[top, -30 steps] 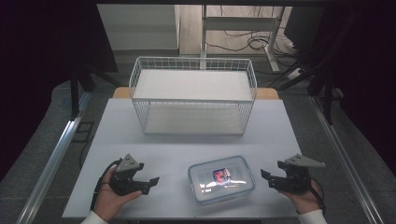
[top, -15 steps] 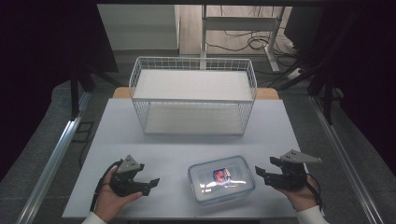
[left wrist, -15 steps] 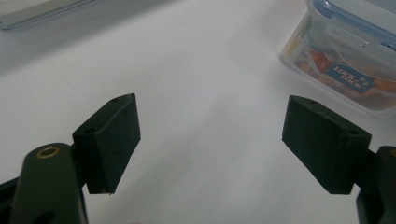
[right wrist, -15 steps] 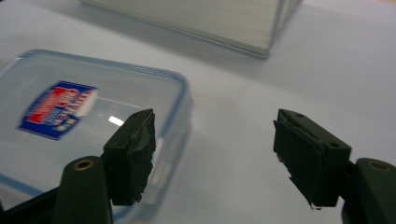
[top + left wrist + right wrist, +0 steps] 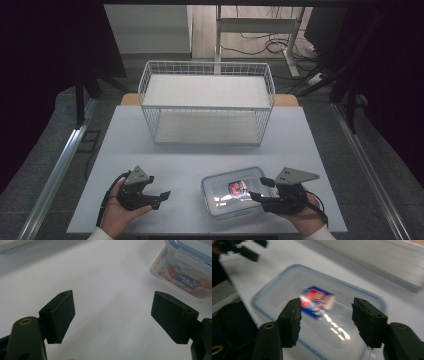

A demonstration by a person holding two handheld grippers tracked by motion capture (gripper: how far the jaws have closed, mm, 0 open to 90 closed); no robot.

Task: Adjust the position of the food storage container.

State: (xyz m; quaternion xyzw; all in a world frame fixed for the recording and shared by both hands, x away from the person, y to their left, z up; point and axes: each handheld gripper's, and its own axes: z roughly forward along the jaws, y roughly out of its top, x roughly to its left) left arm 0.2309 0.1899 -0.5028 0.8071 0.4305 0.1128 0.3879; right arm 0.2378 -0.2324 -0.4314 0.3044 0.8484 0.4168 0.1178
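Container near table's front edge, basket well apart.

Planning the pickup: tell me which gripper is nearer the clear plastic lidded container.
Right. The right gripper is at the clear plastic lidded container's right edge; the left gripper sits apart to its left.

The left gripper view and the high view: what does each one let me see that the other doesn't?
The left gripper view alone reveals the container's side wall, with a lid clasp and the colourful printed label inside. The high view alone takes in the wire basket at the table's far side, the right gripper with its jaws apart over the container's right edge, and both hands. Both share the lidded plastic container, the white table and the open left gripper.
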